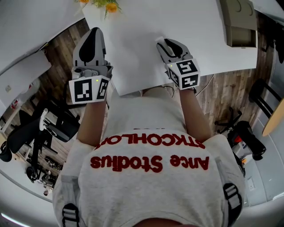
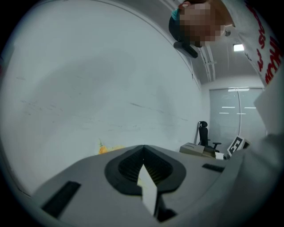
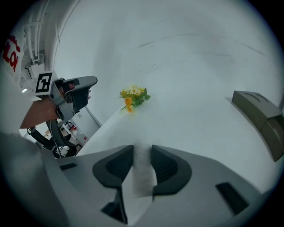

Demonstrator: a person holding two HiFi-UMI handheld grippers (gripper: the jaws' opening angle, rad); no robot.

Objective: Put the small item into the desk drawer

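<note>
Jaws of the right gripper (image 3: 142,148) stand a narrow slot apart, and a pale, whitish strip fills the slot. This is judged to be the small item (image 3: 142,173), pinched flat between the pads. Its long axis runs along the jaws, from just past the tips back toward the gripper body. It looks thin, plain and white, with no print or sharp outline. It is blurred, so its material cannot be told.

The left gripper (image 2: 143,148) has its jaws closed tip to tip, with nothing between them.

In the head view the right gripper is over the white desk (image 1: 191,35), close to the near edge. The left gripper hangs just off the desk's left edge, above the wooden floor. Flowers (image 1: 104,5) and a grey box (image 1: 239,24) sit at the far side, well apart from both grippers.

No view shows the drawer. It is judged to lie under the desktop, below the near edge and on the person's side of both grippers. On that reading, the empty left gripper is free to pull the drawer out. The right gripper would then bring the item back and down from the desktop into it.
</note>
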